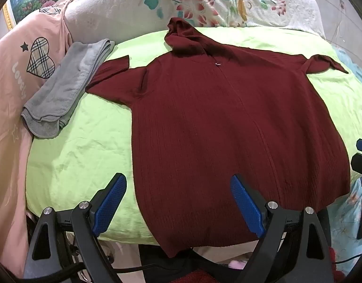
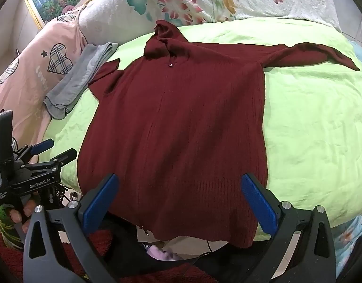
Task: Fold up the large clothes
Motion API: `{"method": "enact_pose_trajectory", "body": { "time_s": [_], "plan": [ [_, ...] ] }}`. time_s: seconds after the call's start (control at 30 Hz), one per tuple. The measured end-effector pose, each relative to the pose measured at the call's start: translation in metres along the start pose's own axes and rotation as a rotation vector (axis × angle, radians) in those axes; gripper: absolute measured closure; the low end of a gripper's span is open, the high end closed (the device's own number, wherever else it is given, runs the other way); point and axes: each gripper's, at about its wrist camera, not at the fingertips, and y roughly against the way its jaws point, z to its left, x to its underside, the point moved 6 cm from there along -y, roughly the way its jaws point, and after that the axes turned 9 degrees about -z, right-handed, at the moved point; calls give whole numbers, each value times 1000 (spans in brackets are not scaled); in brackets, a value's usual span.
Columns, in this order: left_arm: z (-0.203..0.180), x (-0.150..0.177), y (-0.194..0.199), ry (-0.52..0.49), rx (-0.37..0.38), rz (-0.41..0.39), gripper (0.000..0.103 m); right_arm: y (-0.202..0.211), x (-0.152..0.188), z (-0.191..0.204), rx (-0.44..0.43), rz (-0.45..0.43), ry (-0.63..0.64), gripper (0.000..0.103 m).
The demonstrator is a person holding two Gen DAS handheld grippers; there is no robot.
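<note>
1. Left gripper (image 1: 178,202): tilted downward over the near hem of the garment; both blue-padded fingers (image 1: 110,202) stand wide apart and hold nothing. In the left wrist view the hem's left edge runs between them, without pad contact.
2. Right gripper (image 2: 179,202): likewise tilted downward above the hem; its jaws are spread wide and empty, the ribbed hem lying between and beyond the pads (image 2: 258,204) without being pinched.
3. In the right wrist view the left gripper (image 2: 52,149) appears at the left margin, held by a hand (image 2: 18,212) whose fingertips curl round the black handle.
4. Maroon hooded knit cardigan (image 1: 228,122): spread flat, front up, on the lime-green sheet (image 1: 82,141) of a bed. Its long axis runs from the near hem to the hood (image 1: 178,33) at the far end, which points toward the floral quilt (image 1: 204,2).
5. The 2 sleeves extend sideways, across that axis; the left sleeve (image 1: 112,75) is folded at its cuff, and the right sleeve (image 2: 310,54) ends in a tapering point.
6. A folded grey towel (image 1: 65,89) lies just beside the left sleeve, partly on a pink cover (image 1: 13,75) printed with a plaid heart (image 1: 40,59).
</note>
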Motion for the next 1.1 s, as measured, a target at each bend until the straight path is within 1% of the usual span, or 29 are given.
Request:
{"method": "enact_pose_trajectory", "body": {
  "time_s": [0.47, 0.7, 0.73, 0.9, 0.97, 1.1],
  "plan": [
    [0, 2, -1, -3, 0, -1, 13, 2, 0, -4, -2, 0, 0, 0],
    [-3, 1, -5, -8, 4, 5, 13, -1, -4, 6, -3, 0, -3, 0],
    [-3, 1, -6, -9, 3, 6, 13, 0, -2, 0, -4, 0, -4, 0],
    [-3, 2, -10, -11, 9, 14, 12, -1, -5, -2, -3, 0, -9, 0],
    [-4, 2, -12, -10, -4, 19, 12, -3, -5, -5, 3, 0, -13, 0],
    [-6, 0, -18, -12, 5, 26, 11, -6, -8, -12, -4, -3, -46, 0]
  ]
}}
